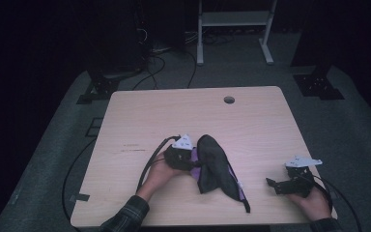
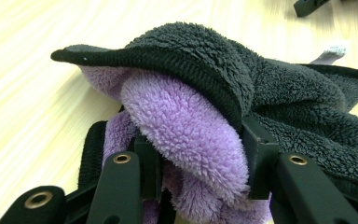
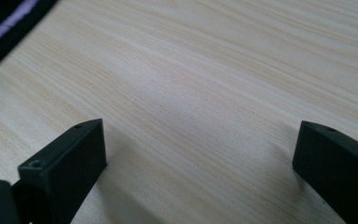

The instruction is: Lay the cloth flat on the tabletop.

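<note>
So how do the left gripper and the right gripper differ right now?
The left gripper is clamped on the fleece cloth; the right gripper holds nothing. The left's jaws sit close together, the right's wide apart. The left sits mid-table, the right near the table's right edge. Both are black and hand-held.

We see a soft cloth garment (image 2: 242,88) of deep-pile fleece, fuzzy and matt: charcoal black on its outer face, lilac purple on the inner, with a ribbed black knit edge. A small white woven label (image 2: 330,51) sticks out of it. The table (image 3: 205,84) looks like pale wood laminate, smooth with fine straight grain and a faint sheen. The left hand-held gripper (image 2: 200,168) seems matt black plastic with brass-coloured metal eyelets; the right hand-held gripper (image 3: 200,154) has the same dull black plastic.
</note>
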The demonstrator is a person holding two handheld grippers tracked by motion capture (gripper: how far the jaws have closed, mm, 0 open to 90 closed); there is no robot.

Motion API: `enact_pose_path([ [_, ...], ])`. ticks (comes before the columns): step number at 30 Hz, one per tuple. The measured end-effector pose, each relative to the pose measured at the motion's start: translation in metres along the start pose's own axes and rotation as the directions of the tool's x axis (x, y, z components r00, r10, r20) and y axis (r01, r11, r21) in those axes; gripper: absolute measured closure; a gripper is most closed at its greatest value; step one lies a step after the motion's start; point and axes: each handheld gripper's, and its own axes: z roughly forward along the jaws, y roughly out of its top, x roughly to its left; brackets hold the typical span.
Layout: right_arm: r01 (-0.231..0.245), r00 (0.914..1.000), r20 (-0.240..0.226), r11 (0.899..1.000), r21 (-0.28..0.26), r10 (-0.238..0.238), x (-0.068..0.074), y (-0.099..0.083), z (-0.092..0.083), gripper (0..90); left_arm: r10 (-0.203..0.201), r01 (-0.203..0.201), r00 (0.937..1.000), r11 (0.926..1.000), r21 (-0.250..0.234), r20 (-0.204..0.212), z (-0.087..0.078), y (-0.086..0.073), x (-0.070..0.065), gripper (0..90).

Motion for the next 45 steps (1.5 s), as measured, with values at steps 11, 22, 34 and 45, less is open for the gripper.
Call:
enact_pose_path([
  [11, -0.001, 1.0, 0.0, 1.0, 0.0, 0.001, 0.0, 0.0, 0.0, 1.6, -0.044, 0.039, 0.9972, 0.9965, -0.074, -0.061, -0.031, -0.001, -0.009, 28.0],
  [22, -0.001, 1.0, 0.0, 1.0, 0.001, 0.001, 0.0, 0.0, 0.0, 1.7, -0.026, 0.025, 0.9995, 0.9969, -0.075, -0.015, -0.062, -0.03, -0.048, 27.3],
  [34, 0.001, 1.0, 0.0, 1.0, 0.0, -0.001, 0.0, 0.0, 0.0, 1.6, -0.004, 0.005, 0.9959, 0.9999, -0.015, 0.09, -0.039, -0.041, -0.085, 33.0],
  [45, -0.002, 1.0, 0.0, 1.0, 0.001, 0.002, 0.0, 0.0, 0.0, 1.7, 0.014, -0.02, 0.9897, 0.9989, 0.042, 0.142, -0.008, -0.033, -0.097, 47.5],
])
